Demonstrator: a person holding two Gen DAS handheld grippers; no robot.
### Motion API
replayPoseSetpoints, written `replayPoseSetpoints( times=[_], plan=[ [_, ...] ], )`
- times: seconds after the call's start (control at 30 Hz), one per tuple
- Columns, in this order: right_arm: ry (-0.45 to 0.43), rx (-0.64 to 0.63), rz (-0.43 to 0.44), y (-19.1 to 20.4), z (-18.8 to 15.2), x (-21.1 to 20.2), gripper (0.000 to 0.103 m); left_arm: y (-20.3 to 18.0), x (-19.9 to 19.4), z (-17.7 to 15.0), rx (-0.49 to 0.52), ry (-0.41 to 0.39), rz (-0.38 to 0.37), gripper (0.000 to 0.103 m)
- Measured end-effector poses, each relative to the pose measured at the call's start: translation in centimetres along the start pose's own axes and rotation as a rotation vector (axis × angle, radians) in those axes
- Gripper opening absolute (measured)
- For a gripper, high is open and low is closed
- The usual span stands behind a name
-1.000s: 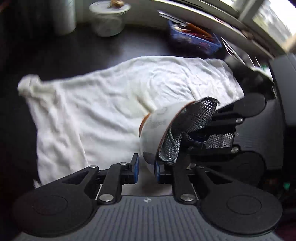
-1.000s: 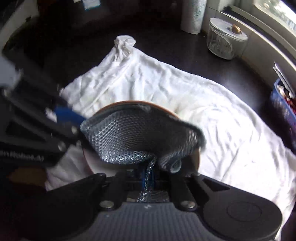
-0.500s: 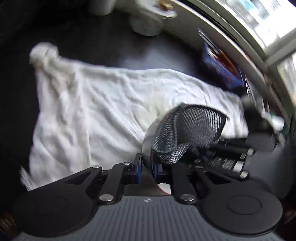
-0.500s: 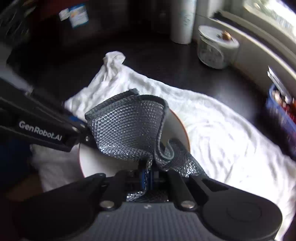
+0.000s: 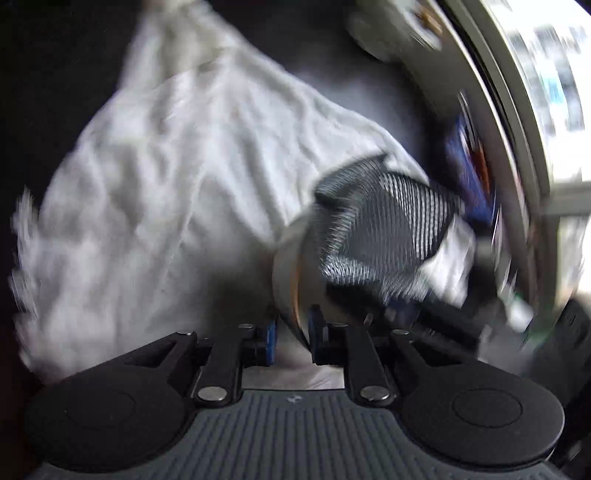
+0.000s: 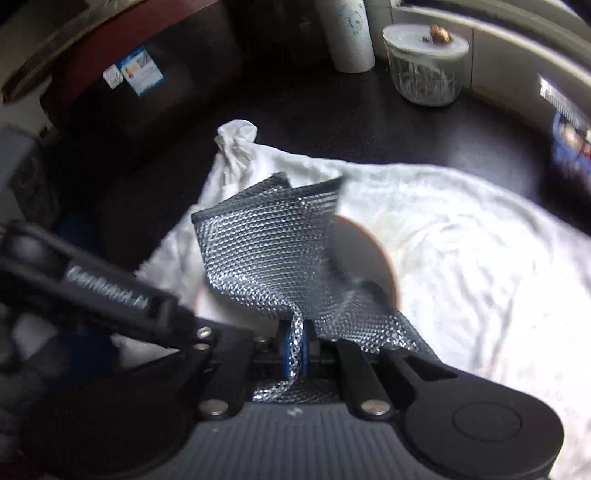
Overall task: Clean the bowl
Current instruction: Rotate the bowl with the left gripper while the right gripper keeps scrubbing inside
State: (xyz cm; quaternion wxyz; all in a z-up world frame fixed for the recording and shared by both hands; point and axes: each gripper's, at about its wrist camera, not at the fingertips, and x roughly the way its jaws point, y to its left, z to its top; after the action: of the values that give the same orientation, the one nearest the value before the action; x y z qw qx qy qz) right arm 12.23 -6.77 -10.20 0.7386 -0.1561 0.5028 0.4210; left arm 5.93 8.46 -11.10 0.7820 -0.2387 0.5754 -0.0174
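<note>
A dark bench point(image 6: 388, 122) carries a rumpled white cloth point(image 6: 480, 258) spread across it. Beyond the cloth stand a lidded glass jar point(image 6: 424, 70) and a paper-towel roll point(image 6: 349, 33).

Mesh cloth point(image 6: 266, 251) (pinched) over bowl point(image 6: 365, 258)

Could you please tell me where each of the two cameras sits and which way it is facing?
Left wrist: on the left claw, looking steeply down along its fingers at the bowl whose rim lies between its opening jaws; the right claw's dark frame at right.
Right wrist: on the right claw, looking down at the mesh scrubbing cloth it pinches; the left claw enters from the left.
Shared: bowl, mesh cloth, white towel, lidded glass jar.
</note>
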Motion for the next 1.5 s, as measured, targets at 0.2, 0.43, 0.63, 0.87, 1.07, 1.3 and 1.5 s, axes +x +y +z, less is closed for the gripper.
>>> replayPoseSetpoints(
  times=[0.2, 0.43, 0.63, 0.87, 1.07, 1.3, 1.5],
  plan=[
    [0.032, -0.248, -0.105, 0.8, 0.8, 0.2, 0.005, -4.2, -0.3, 1.3, 0.505, -0.068, 0.226, 0.020],
    [0.059, -0.260, -0.086, 0.2, 1.0, 1.0, 0.004, -1.3, 0.1, 1.9, 0.289, -0.018, 0.084, 0.014],
    [0.041, -0.134, -0.049, 0.0, 0.5, 1.4, 0.004, 0.9, 0.1, 0.9, 0.001, -0.011, -0.011, 0.014],
    [0.024, 0.034, 0.019, -0.7, 0.3, 1.6, 0.006, 3.9, 0.5, -0.5, -0.358, 0.008, -0.150, 0.014],
    [0.027, 0.128, 0.086, -1.0, -0.2, 1.3, 0.007, 5.7, 1.3, -2.1, -0.587, 0.065, -0.250, 0.016],
    [0.031, 0.022, 0.049, 0.1, -0.5, 0.6, 0.005, -0.2, 0.0, -0.4, 0.051, 0.016, 0.011, 0.021],
    [0.009, -0.175, -0.074, 1.0, 0.1, -0.3, 0.004, -3.9, -0.1, 1.0, 0.498, -0.075, 0.241, 0.021]
  ],
)
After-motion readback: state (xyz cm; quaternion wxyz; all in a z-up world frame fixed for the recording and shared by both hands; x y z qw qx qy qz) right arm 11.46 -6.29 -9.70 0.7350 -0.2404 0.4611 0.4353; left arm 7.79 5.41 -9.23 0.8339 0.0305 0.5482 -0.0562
